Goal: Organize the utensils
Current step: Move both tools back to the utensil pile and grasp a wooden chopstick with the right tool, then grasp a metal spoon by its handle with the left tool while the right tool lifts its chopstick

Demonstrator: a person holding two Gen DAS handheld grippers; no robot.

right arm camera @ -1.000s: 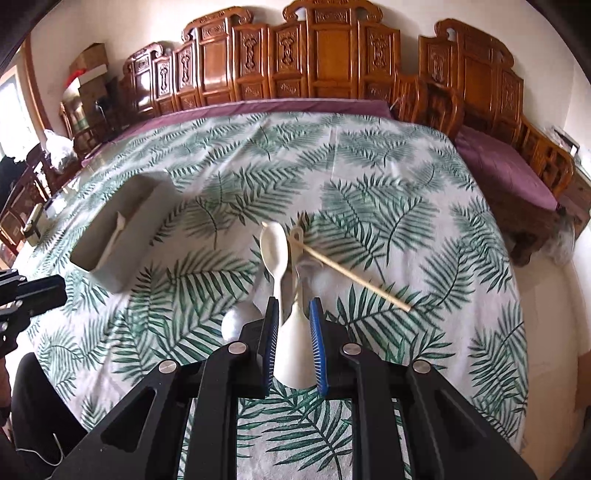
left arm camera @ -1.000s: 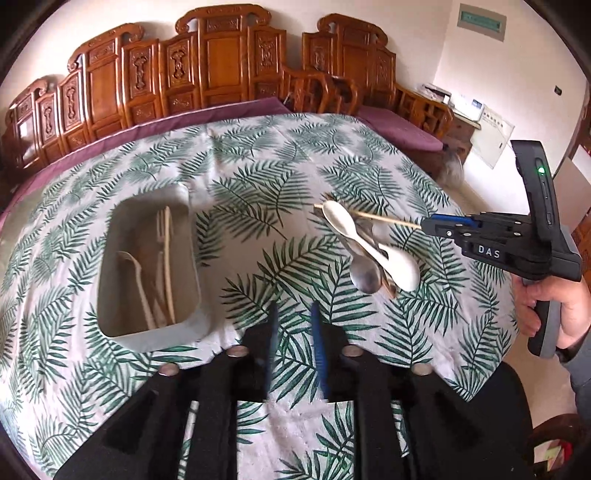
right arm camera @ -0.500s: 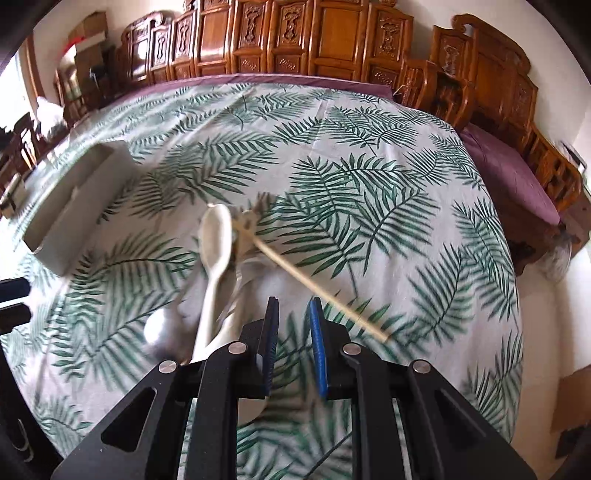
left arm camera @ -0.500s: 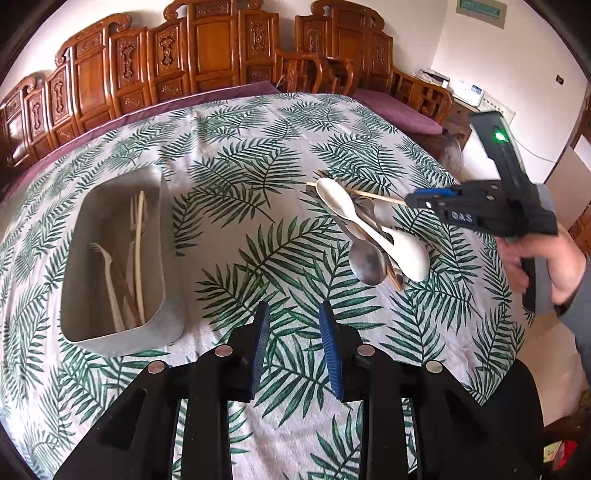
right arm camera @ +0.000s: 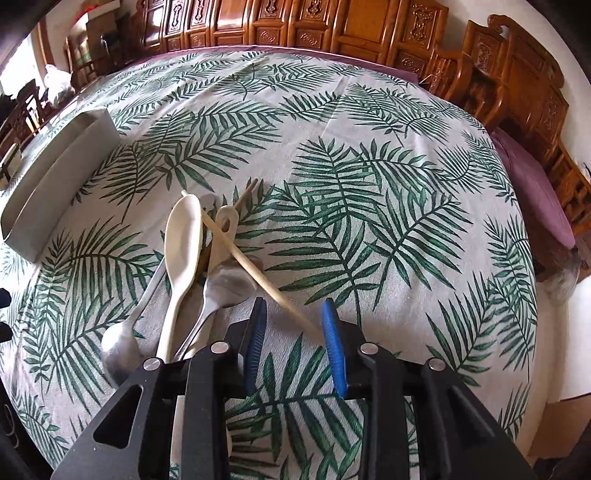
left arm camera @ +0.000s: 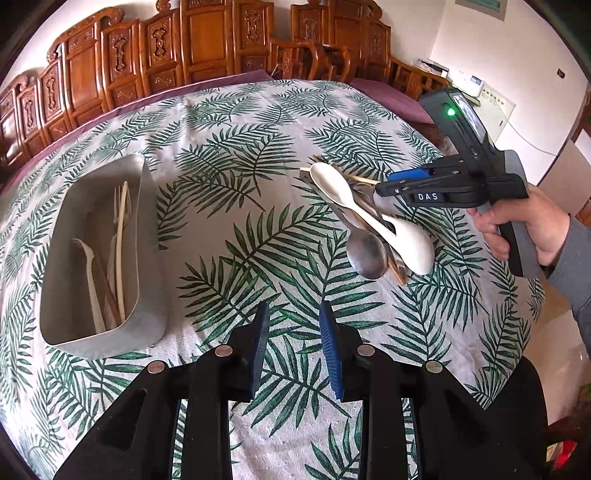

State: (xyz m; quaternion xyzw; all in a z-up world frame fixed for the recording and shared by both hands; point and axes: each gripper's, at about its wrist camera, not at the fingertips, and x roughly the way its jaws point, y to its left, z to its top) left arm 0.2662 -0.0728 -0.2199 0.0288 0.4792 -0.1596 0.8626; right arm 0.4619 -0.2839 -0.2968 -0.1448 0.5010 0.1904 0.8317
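Right wrist view: right gripper (right arm camera: 293, 323) had widened, empty, now straddling thin bamboo chopstick (right arm camera: 251, 266).
Left gripper (left arm camera: 291, 325): open, idle.
Meaning: chopstick likely next for grey metal bin (left arm camera: 147, 206).

From my left wrist feed the only lettering I can read is "DAS", white capitals on a small dark label on the side of the right gripper (left arm camera: 386, 186), just behind its blue fingers. On the far wall behind that gripper I see a white panel (left arm camera: 496, 110) with a row of small dark characters along its top edge, too small for me to make out, and above it a green framed sign (left arm camera: 482, 8) cut off by the edge, also unreadable. My right wrist feed shows no writing that I can read.
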